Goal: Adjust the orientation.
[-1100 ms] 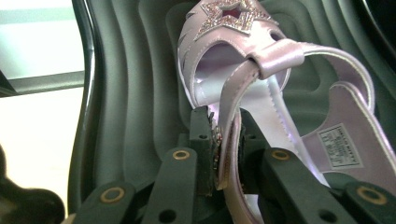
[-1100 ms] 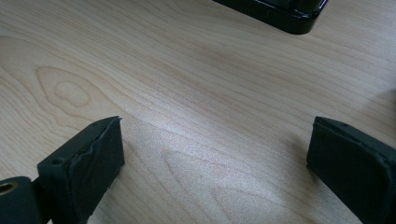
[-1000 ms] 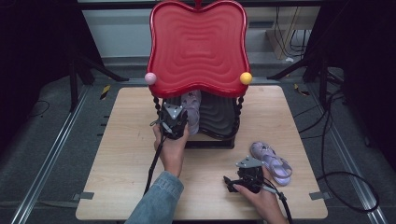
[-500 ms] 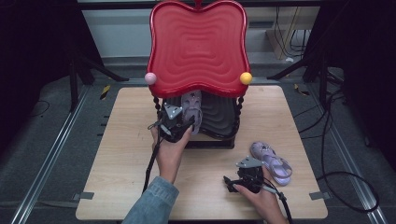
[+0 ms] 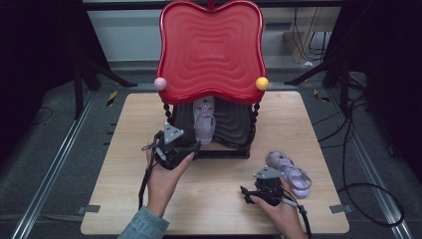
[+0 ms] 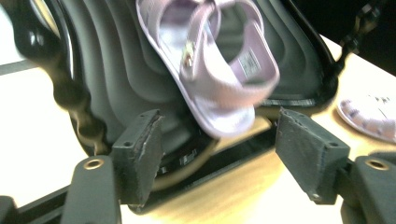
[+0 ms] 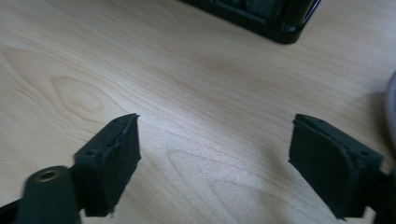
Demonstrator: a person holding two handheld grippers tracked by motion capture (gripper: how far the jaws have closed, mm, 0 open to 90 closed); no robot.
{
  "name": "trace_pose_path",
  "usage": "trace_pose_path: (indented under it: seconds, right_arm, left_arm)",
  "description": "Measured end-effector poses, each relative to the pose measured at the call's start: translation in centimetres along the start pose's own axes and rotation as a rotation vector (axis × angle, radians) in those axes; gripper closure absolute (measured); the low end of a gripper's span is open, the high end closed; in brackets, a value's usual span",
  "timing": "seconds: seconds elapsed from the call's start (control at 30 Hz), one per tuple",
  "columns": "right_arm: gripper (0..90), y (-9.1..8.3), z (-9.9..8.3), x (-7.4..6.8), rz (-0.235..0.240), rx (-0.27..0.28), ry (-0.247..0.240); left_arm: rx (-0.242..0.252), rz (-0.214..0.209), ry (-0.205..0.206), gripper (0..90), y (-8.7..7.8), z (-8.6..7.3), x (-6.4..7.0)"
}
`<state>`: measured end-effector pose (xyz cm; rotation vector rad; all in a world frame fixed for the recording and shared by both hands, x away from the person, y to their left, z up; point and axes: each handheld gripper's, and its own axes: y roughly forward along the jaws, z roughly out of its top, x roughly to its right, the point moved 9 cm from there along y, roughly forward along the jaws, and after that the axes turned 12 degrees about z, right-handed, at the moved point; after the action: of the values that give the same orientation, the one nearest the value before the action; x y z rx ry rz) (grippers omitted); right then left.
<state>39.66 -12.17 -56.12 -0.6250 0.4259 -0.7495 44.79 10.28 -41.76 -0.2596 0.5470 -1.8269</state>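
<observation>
A lilac sandal [image 5: 204,119] [image 6: 212,70] lies on the black ribbed lower shelf [image 5: 231,124] [image 6: 116,70] of a rack with a red wavy top [image 5: 211,50]. My left gripper [image 5: 186,147] [image 6: 217,158] is open just in front of the shelf, with the sandal's heel end a little beyond its jaws and nothing between them. A second lilac sandal [image 5: 290,173] [image 7: 391,109] rests on the wooden table [image 5: 124,149] at the right. My right gripper [image 5: 248,191] [image 7: 215,163] hovers open over bare wood just left of that sandal.
The rack stands at the table's middle back, with a pink ball [image 5: 160,83] and a yellow ball [image 5: 262,83] at its corners and twisted black posts [image 5: 255,119]. Cables [image 5: 368,199] lie on the floor at the right. Bare wood spreads left and front.
My left gripper has pulled back from the shelf toward the front left, leaving the sandal on it. The right gripper has stayed in place.
</observation>
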Motion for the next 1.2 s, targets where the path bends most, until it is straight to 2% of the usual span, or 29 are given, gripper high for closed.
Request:
trace_pose_path:
  seconds: [0.03, 0.13, 0.3, 0.37, 0.4, 0.47, 0.6, 0.63, 0.67, 0.73, 0.77, 0.8, 0.87, 0.93, 0.97, 1.0, 1.03, 1.1, 1.2]
  right_arm:
    - [20.4, -0.5, 0.3, -0.2, 0.006, 0.005, 0.0]
    - [24.6, -1.9, 1.0, -0.5, -0.001, 0.0, -0.026]
    - [29.7, -4.5, 2.4, -1.1, 0.016, 0.0, -0.062]
    - [30.8, -5.5, 2.9, -1.0, 0.016, -0.002, -0.071]
    - [31.7, -6.0, 3.1, -1.0, 0.014, -0.003, -0.074]
    - [33.6, -6.9, 3.5, -0.7, 0.004, -0.01, -0.085]
    - [38.7, -8.8, 4.0, 0.6, -0.022, -0.023, -0.073]
    - [40.6, -9.2, 4.0, 1.0, -0.03, -0.033, -0.071]
    - [42.1, -9.6, 4.0, 1.4, -0.043, -0.045, -0.072]
    - [45.2, -10.1, 3.9, 2.3, -0.058, -0.066, -0.069]
    - [45.2, -10.1, 3.9, 2.3, -0.058, -0.066, -0.069]
    - [48.7, -10.7, 3.6, 3.1, -0.072, -0.087, -0.055]
    - [49.8, -10.9, 3.4, 3.5, -0.08, -0.099, -0.053]
    - [53.5, -11.5, 2.9, 4.6, -0.101, -0.118, -0.036]
    - [55.5, -11.8, 2.7, 4.9, -0.103, -0.121, -0.028]
    - [57.6, -12.0, 2.5, 5.3, -0.106, -0.125, -0.023]
    - [59.4, -12.2, 2.3, 5.7, -0.112, -0.132, -0.021]
    - [62.8, -12.7, 1.8, 6.6, -0.127, -0.146, -0.011]
    - [66.8, -13.1, 0.9, 7.8, -0.141, -0.177, 0.007]
  left_arm:
    - [-0.008, -0.01, 0.009, 30.5, -0.4, -1.0, -0.1]
    - [-0.021, -0.018, 0.014, 30.1, -0.7, -2.5, -0.4]
    - [-0.055, -0.028, 0.031, 28.6, -1.0, -4.8, -1.1]
    - [-0.06, -0.025, 0.036, 27.7, -1.0, -5.2, -1.3]
    - [-0.074, -0.027, 0.046, 27.6, -1.1, -6.0, -1.8]
    - [-0.084, -0.027, 0.042, 26.8, -1.1, -6.8, -2.4]
    - [-0.1, -0.018, 0.022, 26.5, -1.1, -8.3, -3.9]
    - [-0.1, -0.018, 0.022, 26.2, -1.1, -8.3, -3.9]
    - [-0.108, -0.01, 0.006, 25.8, -1.0, -8.9, -4.8]
    - [-0.109, -0.002, -0.016, 25.2, -0.8, -9.4, -5.6]
    - [-0.109, -0.002, -0.016, 24.8, -0.8, -9.4, -5.6]
    - [-0.118, 0.007, -0.022, 24.7, -0.6, -10.0, -6.4]
    - [-0.127, 0.01, -0.013, 24.6, -0.5, -10.2, -6.8]
    - [-0.131, 0.037, -0.005, 22.8, -0.5, -10.4, -8.2]
    - [-0.131, 0.037, -0.005, 22.6, -0.5, -10.4, -8.2]
    - [-0.14, 0.05, -0.015, 22.3, -0.5, -10.8, -9.1]
    - [-0.14, 0.05, -0.015, 22.1, -0.5, -10.8, -9.1]
    - [-0.169, 0.066, -0.026, 21.3, -0.2, -11.7, -10.3]
    - [-0.187, 0.072, -0.031, 20.3, -0.1, -12.4, -11.0]
